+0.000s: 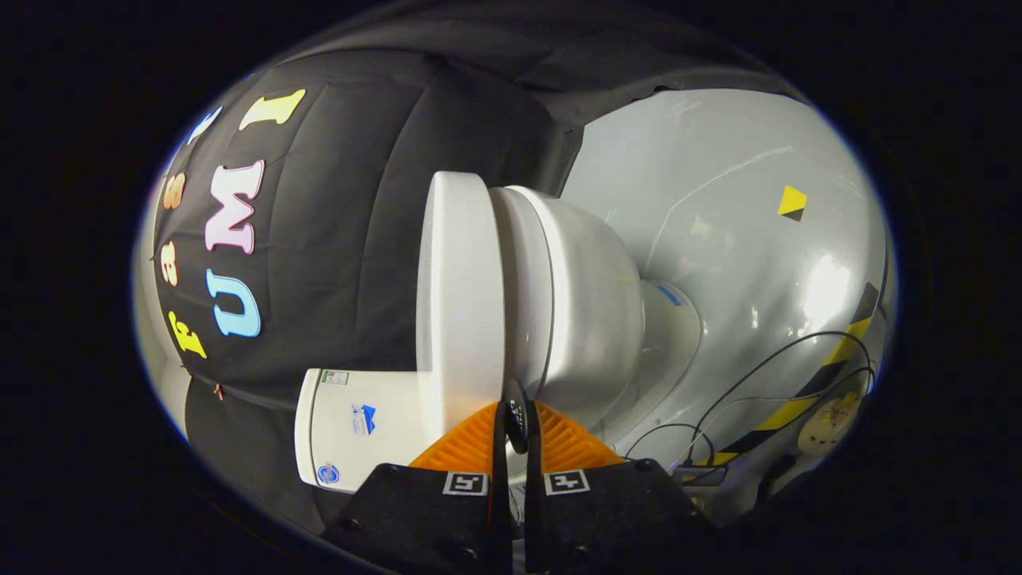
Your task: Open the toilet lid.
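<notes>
The view is rolled on its side. The white toilet stands on the grey floor, with its tank (359, 427) just left of my fingers. The thick white lid (459, 279) lies flat against the seat and bowl (587, 303). A small black tab (516, 419) sticks out at the seam between lid and seat. My gripper (516, 447) is shut on that tab, with one orange finger (463, 447) on the lid side and the other on the bowl side.
The glossy grey floor (718, 200) spreads beyond the bowl. Black cables (766, 367) loop across it near yellow-and-black tape (798, 403) and a round white socket (826, 423). A small yellow-and-black marker (791, 202) lies farther off.
</notes>
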The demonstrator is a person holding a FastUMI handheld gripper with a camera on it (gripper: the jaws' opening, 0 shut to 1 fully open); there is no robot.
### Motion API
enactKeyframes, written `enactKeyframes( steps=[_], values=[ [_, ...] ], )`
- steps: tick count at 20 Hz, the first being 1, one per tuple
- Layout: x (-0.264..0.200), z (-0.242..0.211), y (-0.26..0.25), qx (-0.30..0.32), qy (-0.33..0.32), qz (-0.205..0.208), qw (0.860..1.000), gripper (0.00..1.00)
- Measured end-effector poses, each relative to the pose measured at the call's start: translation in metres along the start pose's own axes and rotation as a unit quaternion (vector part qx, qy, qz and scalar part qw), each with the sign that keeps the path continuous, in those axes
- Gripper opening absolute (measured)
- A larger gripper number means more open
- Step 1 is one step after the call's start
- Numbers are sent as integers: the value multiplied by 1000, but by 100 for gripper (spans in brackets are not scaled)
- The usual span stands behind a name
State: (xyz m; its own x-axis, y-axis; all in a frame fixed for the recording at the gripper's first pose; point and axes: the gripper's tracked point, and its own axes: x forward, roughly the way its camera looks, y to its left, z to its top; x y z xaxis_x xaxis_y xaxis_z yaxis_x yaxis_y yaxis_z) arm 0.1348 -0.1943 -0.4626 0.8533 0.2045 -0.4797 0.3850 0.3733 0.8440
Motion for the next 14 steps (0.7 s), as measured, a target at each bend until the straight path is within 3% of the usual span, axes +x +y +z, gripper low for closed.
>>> enactKeyframes(
  steps=[2, 6, 7, 9, 14],
  values=[
    [-1, 0, 2, -43, -5, -18, 999, 11],
    [2, -1, 8, -58, -12, -31, 998, 11],
    [-7, 3, 10, -77, -15, -36, 996, 5],
    [-10, 6, 17, -102, -20, -40, 994, 5],
    [-24, 6, 62, -173, -46, -64, 982, 5]
  ],
)
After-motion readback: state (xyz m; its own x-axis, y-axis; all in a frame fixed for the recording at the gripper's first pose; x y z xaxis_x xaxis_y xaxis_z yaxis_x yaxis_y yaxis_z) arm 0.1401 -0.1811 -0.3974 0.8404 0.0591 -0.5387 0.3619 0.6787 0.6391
